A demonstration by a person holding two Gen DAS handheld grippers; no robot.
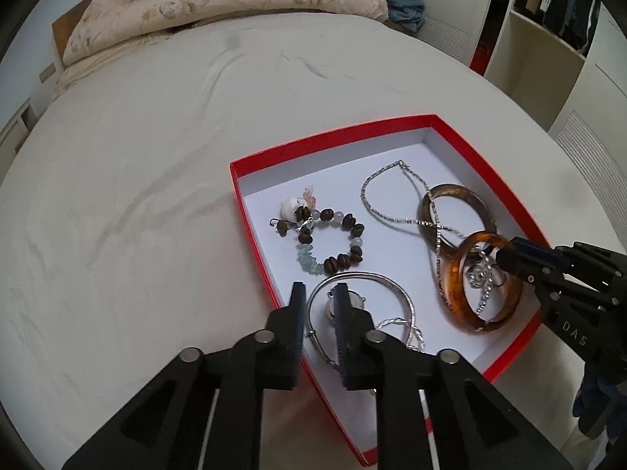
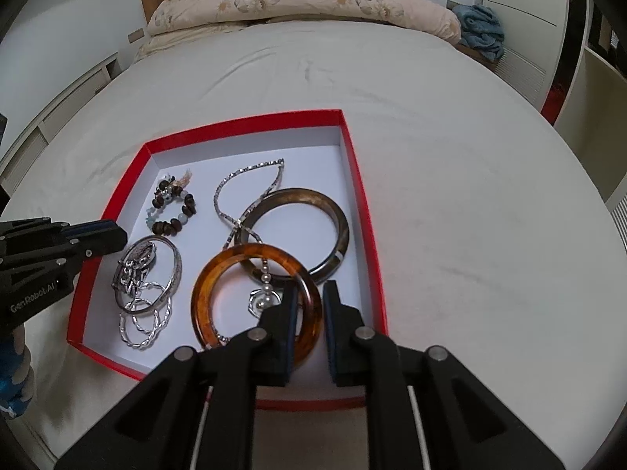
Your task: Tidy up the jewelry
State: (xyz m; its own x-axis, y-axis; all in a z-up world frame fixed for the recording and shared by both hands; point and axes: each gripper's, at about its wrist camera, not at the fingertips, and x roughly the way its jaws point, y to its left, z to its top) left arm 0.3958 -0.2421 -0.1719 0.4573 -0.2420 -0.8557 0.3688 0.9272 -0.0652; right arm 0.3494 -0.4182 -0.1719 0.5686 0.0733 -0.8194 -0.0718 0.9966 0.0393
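A shallow red cardboard box (image 1: 250,203) on the white bed (image 1: 156,137) holds a dark wooden bead bracelet (image 1: 333,243) near its left wall and a translucent amber bangle (image 1: 486,282) near its right wall.

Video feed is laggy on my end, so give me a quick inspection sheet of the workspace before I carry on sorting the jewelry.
Surface: white bed sheet, wrinkled; red box sits on it.
Job's things: all inside the box: amber bangle leaning on dark bangle, silver chain necklace draped through both, beaded bracelet, silver bangle over a tangle of silver pieces.
Clutter: nothing seen loose on the sheet.
Grippers: left gripper open over the silver bangle; right gripper open, straddling the amber bangle's rim, pads apparently not pressing.
Cables: nothing seen.
Surroundings: floral pillow, blue cloth, white cabinets.
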